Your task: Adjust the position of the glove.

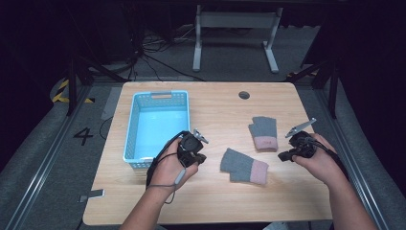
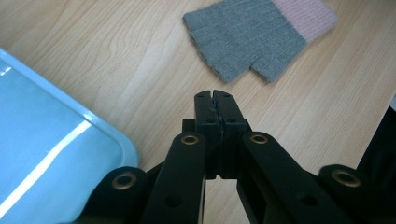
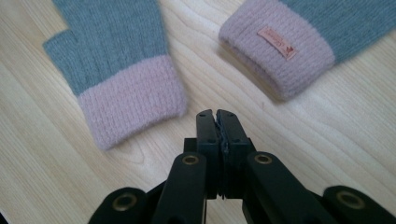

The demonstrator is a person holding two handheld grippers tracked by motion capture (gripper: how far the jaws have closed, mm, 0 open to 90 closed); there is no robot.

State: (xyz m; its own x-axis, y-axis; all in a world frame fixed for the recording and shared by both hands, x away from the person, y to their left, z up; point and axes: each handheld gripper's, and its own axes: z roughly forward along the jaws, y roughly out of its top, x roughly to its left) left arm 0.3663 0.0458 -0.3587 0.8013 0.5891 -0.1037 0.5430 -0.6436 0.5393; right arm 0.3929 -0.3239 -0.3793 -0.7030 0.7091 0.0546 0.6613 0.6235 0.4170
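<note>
A: Where do things stand?

B: Two knit gloves lie flat on the wooden table [image 1: 215, 110]. The near glove [image 1: 244, 165] sits between the two hands; the far glove [image 1: 264, 133] lies just beyond it, toward the right. Both are grey with a pink cuff, fingerless, ribbed and soft. The far one carries a small tan label on its cuff.

A: And the grippers?

B: The left gripper [image 1: 195, 152] hovers beside the blue basket [image 1: 136, 115], its jaws pressed together on nothing. The right gripper [image 1: 293, 154] is right of the gloves, jaws likewise closed and empty, its tips near both cuffs.

A: What might go wrong?

B: I'd judge the knit is the trouble. It's thin and limp against a smooth board, so hard black jaws coming down flat could skid over it or pinch only a few threads, and the glove would slide away or slip out on the lift. The cuffs lie close together, so a wide bite could catch both.

A: The basket?

B: Rigid plastic, lattice walls, glossy floor, nothing in it. A dangling glove could snag on its rim.
</note>
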